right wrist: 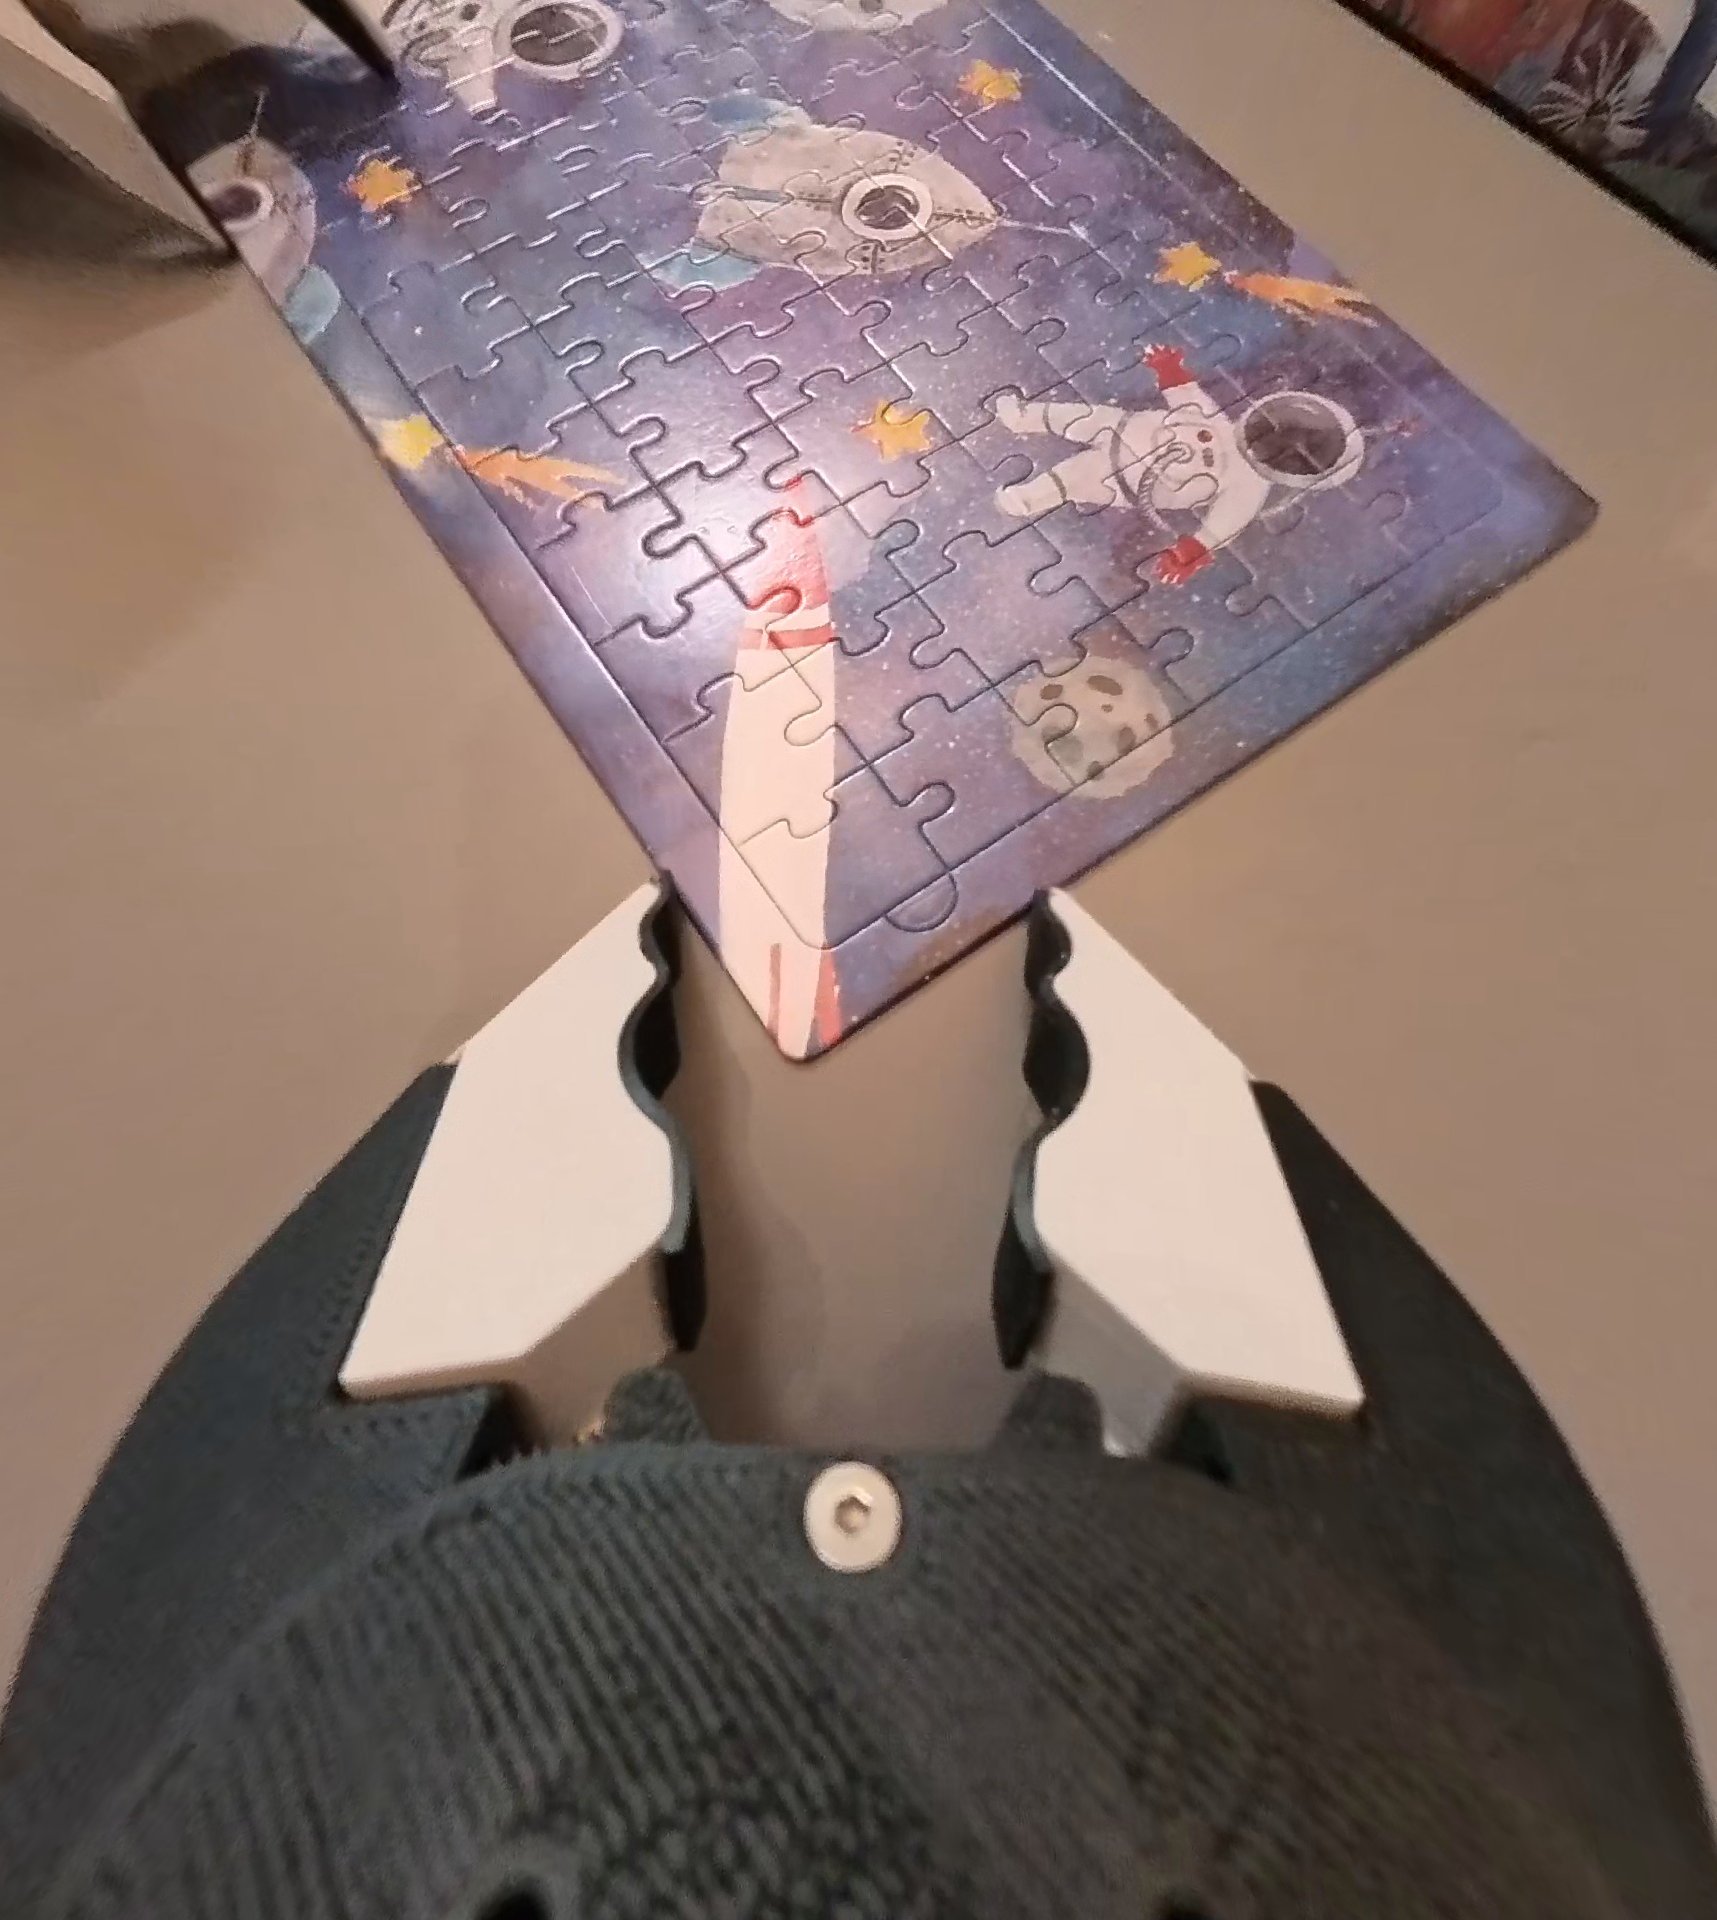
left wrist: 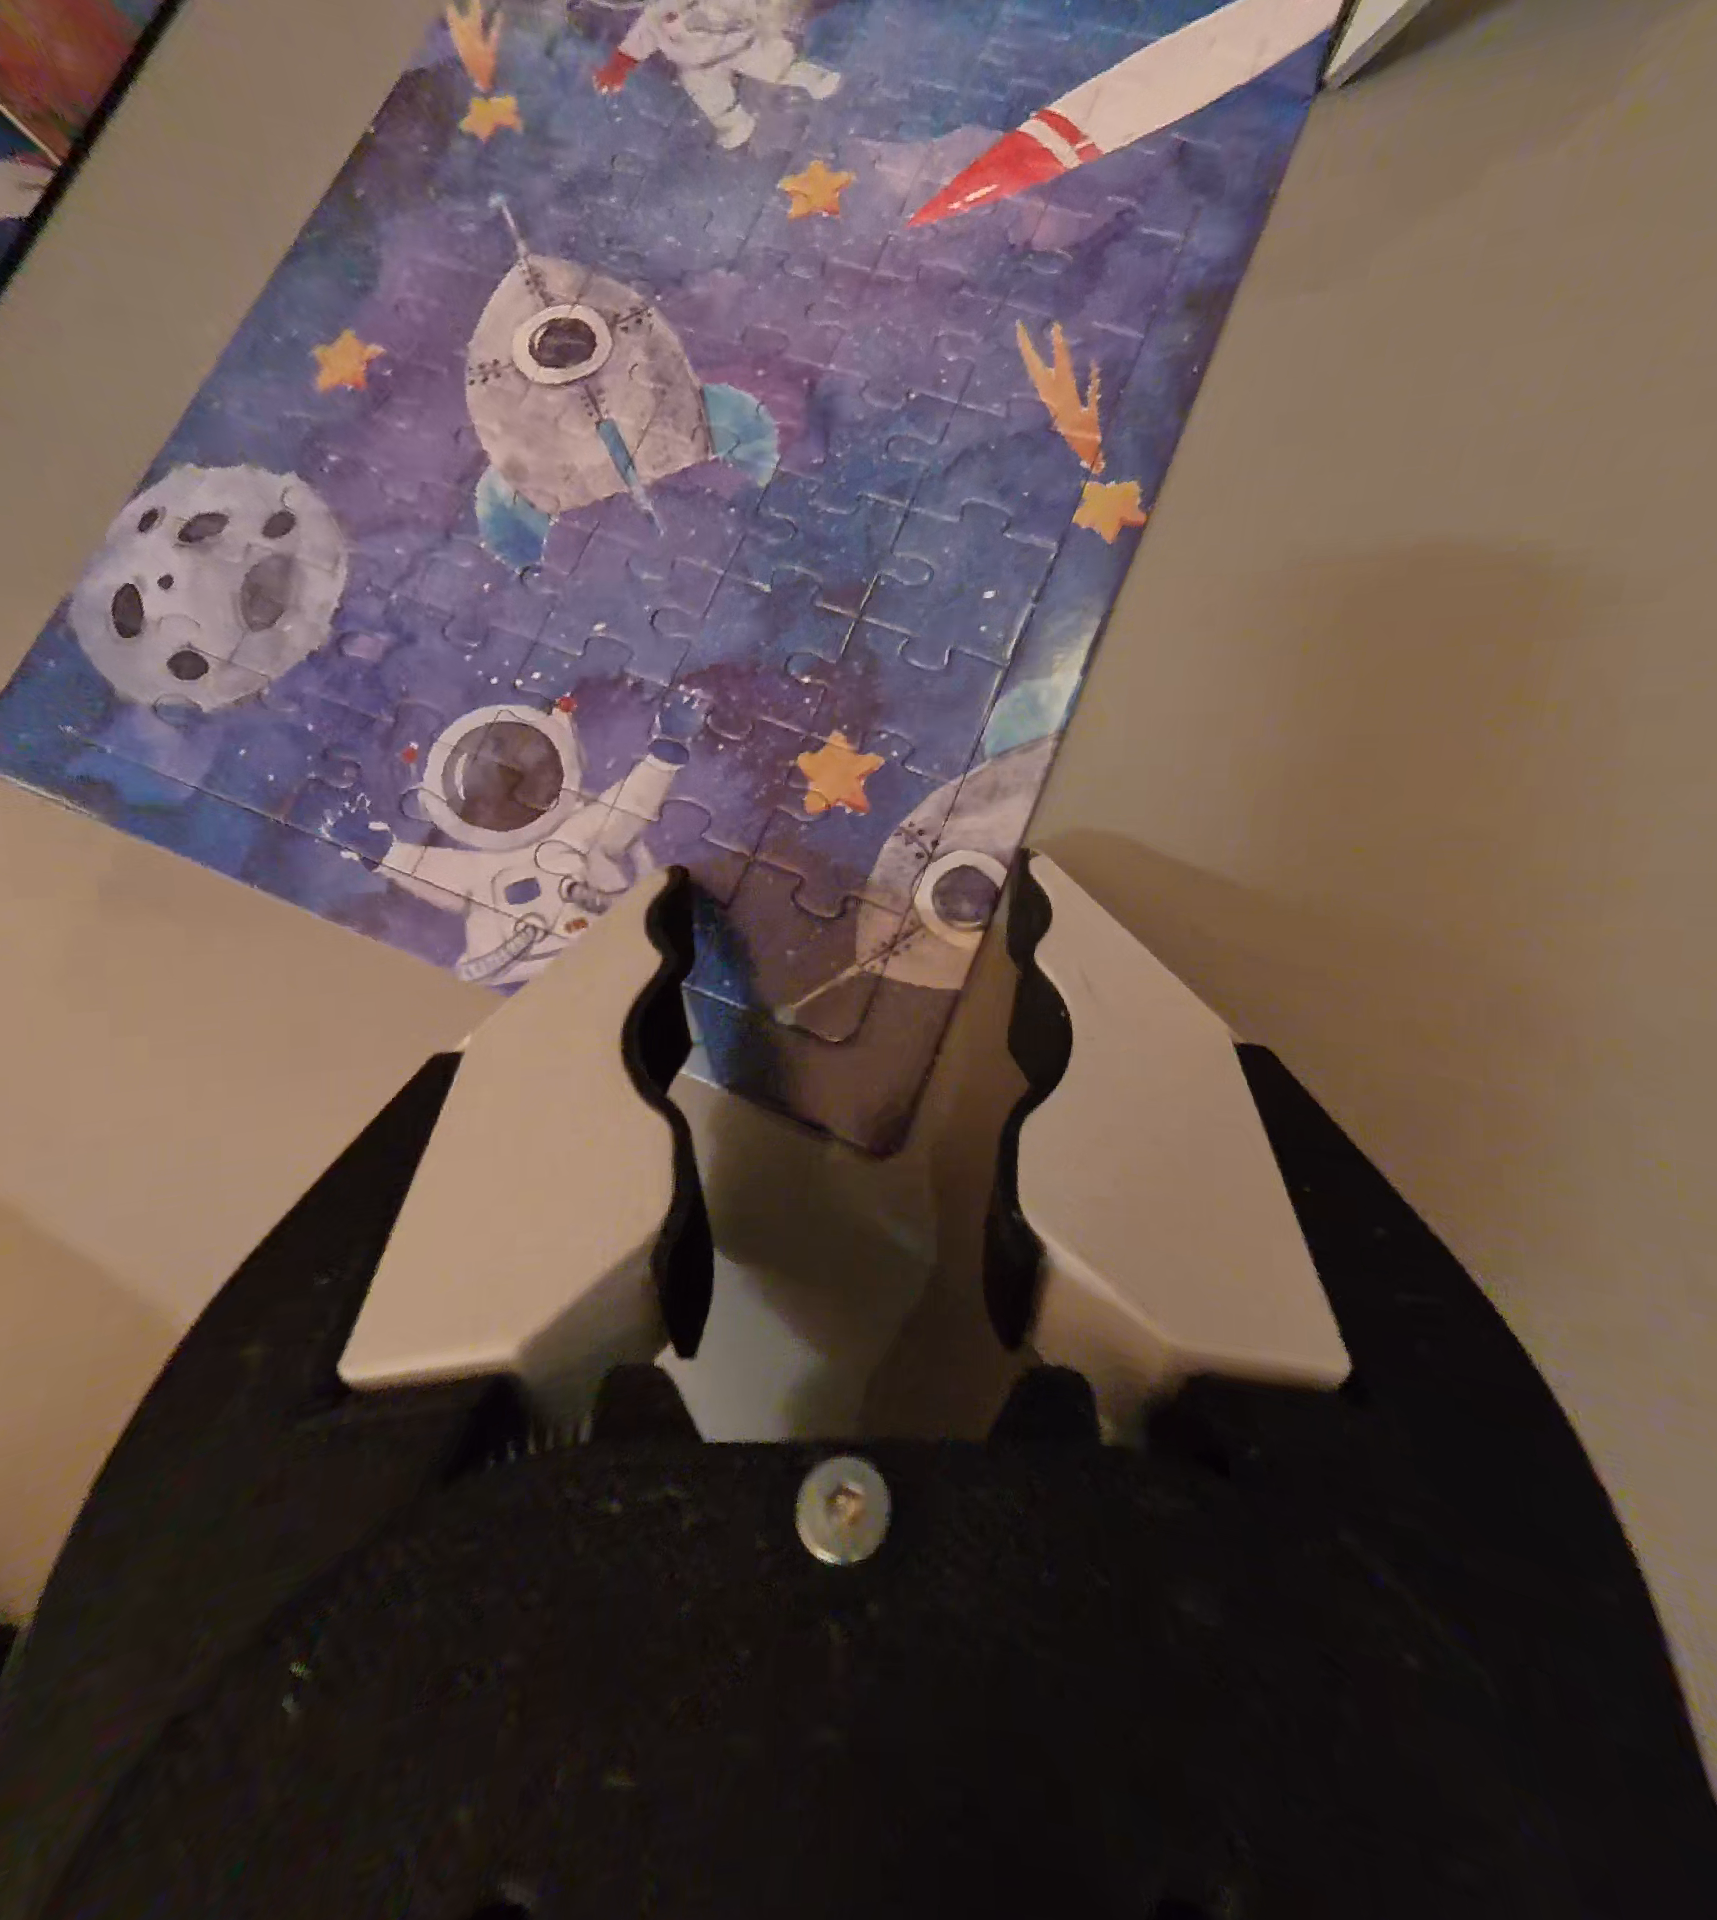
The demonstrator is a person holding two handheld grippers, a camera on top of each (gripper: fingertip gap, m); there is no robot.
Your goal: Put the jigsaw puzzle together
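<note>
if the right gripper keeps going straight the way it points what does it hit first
Most likely the near corner of the jigsaw puzzle, lying flat on the table between the open jaws of the right gripper. Height above it is unclear, so it might pass over.
</note>
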